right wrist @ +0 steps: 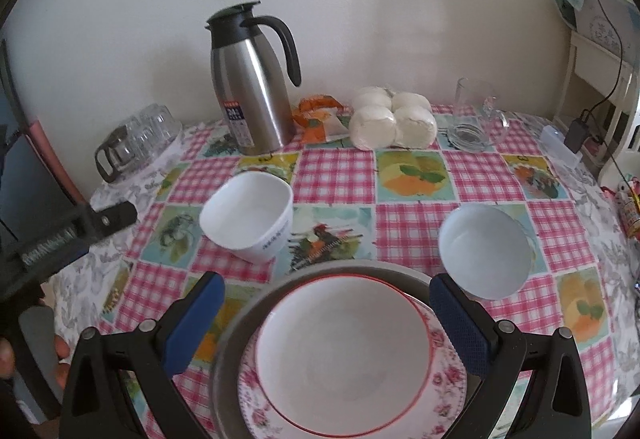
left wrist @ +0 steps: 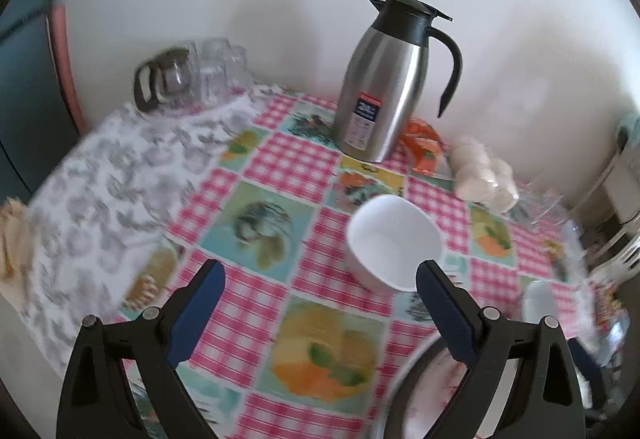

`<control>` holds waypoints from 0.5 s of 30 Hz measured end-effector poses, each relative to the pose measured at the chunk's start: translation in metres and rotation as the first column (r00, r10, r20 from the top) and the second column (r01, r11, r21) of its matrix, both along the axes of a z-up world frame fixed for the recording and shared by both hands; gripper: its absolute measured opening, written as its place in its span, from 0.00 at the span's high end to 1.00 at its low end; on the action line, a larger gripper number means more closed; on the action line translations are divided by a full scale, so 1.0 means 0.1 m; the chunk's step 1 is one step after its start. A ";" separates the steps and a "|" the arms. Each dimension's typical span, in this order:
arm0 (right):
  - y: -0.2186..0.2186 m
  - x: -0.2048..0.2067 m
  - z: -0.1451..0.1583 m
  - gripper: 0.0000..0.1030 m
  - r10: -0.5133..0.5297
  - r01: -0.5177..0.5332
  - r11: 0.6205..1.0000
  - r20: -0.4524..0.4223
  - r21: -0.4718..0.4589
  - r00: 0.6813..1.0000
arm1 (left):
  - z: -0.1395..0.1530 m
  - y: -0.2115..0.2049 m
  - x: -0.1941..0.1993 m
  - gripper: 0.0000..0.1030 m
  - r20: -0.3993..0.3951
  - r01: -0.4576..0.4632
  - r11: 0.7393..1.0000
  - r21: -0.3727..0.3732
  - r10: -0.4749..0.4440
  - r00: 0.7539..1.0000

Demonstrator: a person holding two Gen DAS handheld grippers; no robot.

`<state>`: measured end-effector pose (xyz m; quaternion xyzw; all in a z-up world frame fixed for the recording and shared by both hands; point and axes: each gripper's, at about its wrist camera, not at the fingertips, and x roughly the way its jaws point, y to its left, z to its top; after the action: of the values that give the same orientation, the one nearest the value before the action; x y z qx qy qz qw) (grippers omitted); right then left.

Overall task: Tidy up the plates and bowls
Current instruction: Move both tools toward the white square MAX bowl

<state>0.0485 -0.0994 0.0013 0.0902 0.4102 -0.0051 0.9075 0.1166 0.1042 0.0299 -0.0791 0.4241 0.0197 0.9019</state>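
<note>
Both tools gape wide and hold nothing. The right tool [right wrist: 326, 305] hangs over a red-rimmed bowl [right wrist: 340, 351] stacked on a floral plate [right wrist: 444, 383]. The left tool [left wrist: 320, 289] hovers before a white bowl [left wrist: 394, 241]. Behind that bowl stands a steel thermos [left wrist: 386, 79]; another white bowl [right wrist: 486, 251] sits right of the stack on the table [right wrist: 336, 167].

Right gripper [right wrist: 326, 303] hovering with jaws wide apart over a red-rimmed bowl [right wrist: 344, 355], bowl sitting on a floral plate [right wrist: 440, 391] inside a grey dish [right wrist: 228, 351], white cup [right wrist: 248, 215] standing behind-left of that bowl, white bowl [right wrist: 486, 251] behind-right, steel thermos jug [right wrist: 252, 79] standing farther back.
</note>
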 end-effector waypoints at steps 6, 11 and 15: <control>0.14 0.04 0.01 0.00 0.009 -0.009 1.000 0.021 0.003 1.000 | 0.01 0.13 -0.03 0.06 0.018 -0.073 0.997 0.020 0.073 0.997; 0.22 0.04 0.02 0.00 0.014 -0.015 1.000 0.059 0.017 0.998 | -0.09 0.39 -0.02 0.06 -0.023 -0.171 0.982 -0.082 0.170 0.985; 0.28 0.08 -0.01 0.00 0.023 -0.024 1.000 0.059 0.005 0.998 | -0.27 0.48 0.05 0.06 -0.075 -0.164 0.974 -0.153 0.154 0.985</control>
<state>0.0568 -0.0718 0.0006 0.0883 0.3844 0.0094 0.9189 0.1220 0.1518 0.0033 -0.1839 0.4446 0.0606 0.8746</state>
